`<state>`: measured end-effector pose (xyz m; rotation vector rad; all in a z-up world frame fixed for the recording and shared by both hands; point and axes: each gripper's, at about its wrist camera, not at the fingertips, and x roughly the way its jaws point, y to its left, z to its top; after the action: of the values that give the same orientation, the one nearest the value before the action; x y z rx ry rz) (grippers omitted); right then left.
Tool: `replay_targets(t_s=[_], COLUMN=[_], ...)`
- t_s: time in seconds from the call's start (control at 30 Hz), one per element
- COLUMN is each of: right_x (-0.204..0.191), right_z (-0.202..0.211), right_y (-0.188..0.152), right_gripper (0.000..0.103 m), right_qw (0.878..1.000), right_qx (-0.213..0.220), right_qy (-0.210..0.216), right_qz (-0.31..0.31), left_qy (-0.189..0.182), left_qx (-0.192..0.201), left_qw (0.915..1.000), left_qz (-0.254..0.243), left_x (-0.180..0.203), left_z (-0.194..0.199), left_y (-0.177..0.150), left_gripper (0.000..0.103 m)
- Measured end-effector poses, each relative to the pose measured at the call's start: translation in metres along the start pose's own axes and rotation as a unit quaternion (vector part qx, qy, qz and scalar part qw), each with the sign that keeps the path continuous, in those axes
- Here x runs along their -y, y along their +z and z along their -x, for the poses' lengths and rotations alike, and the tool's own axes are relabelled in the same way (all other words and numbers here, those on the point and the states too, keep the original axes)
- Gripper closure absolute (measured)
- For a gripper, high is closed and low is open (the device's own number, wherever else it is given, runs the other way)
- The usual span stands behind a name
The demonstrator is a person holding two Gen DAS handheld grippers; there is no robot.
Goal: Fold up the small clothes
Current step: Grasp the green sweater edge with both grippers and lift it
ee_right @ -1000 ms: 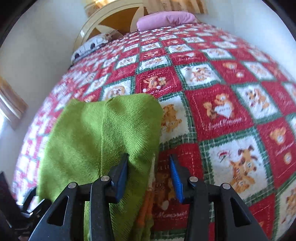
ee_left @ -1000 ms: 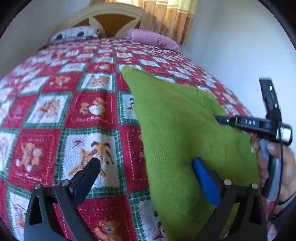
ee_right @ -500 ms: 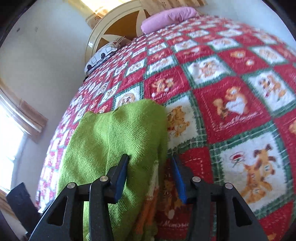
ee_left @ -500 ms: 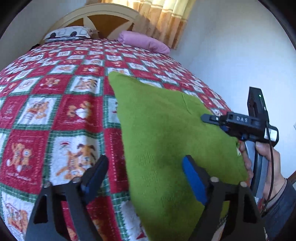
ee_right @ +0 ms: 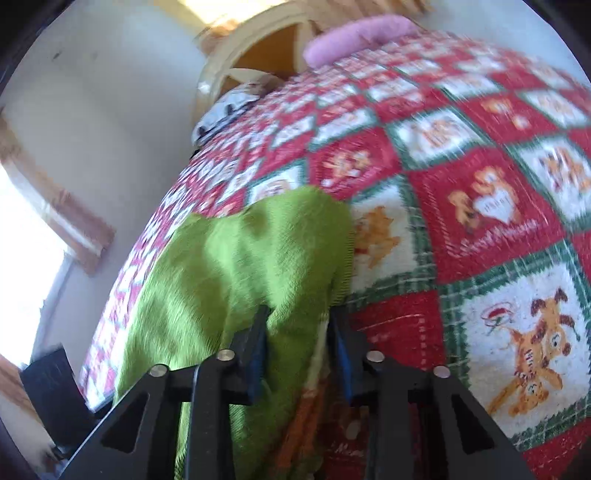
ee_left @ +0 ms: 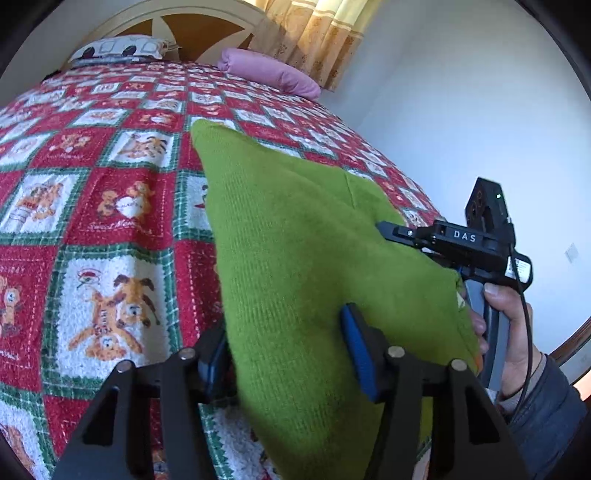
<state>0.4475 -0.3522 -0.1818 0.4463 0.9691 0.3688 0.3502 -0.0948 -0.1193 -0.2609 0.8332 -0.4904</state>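
Observation:
A small green knitted garment (ee_left: 291, 236) lies on a red, white and green patchwork bedspread (ee_left: 110, 206). My left gripper (ee_left: 286, 354) straddles its near left edge, jaws still apart around the cloth. My right gripper (ee_right: 297, 343) has its jaws narrowed around the garment's near right corner (ee_right: 295, 332), with green cloth and an orange trim between them. The garment also shows in the right wrist view (ee_right: 240, 266), its near part lifted off the bed. The right gripper's body and the hand holding it show at the right of the left wrist view (ee_left: 465, 240).
A pink pillow (ee_left: 269, 75) and a patterned pillow (ee_left: 118, 50) lie by the wooden headboard (ee_left: 184, 29). A white wall (ee_left: 461, 110) runs along the bed's right side. A window (ee_right: 22, 236) is on the left in the right wrist view.
Both grippers have closed in on the garment's near edge and narrowed. The near part of the garment has risen off the bed. The right wrist view is now blurred by motion.

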Motion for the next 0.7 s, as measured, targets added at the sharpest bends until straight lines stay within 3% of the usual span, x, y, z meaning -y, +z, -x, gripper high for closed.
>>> replay_targets(t_s=[0.17,0.4,0.5,0.7], right_x=[0.014,0.016,0.008,-0.008], right_z=[-0.004,-0.004,-0.003,0.004], right_y=[0.004,0.003,0.003,0.002], right_gripper=[0.068,0.069,0.075,0.08], right_qw=[0.999,0.999,1.0,0.999], right_qx=[0.0,-0.008,-0.004,0.009], right_qy=[0.014,0.02,0.003,-0.034], right_qz=[-0.044,-0.046,-0.027,-0.008], left_qy=[0.012,0.031,0.034,0.074], left_qx=[0.001,0.002,0.002,-0.006], left_qw=[0.9999,0.9992,0.9986,0.9945], left_qz=[-0.011,-0.028,-0.04,-0.073], left_x=[0.004,0.01,0.014,0.028], left_z=[-0.001,-0.001,0.0,0.002], left_y=[0.0,0.0,0.0,0.003], left_gripper=[0.046,0.046,0.052,0.06])
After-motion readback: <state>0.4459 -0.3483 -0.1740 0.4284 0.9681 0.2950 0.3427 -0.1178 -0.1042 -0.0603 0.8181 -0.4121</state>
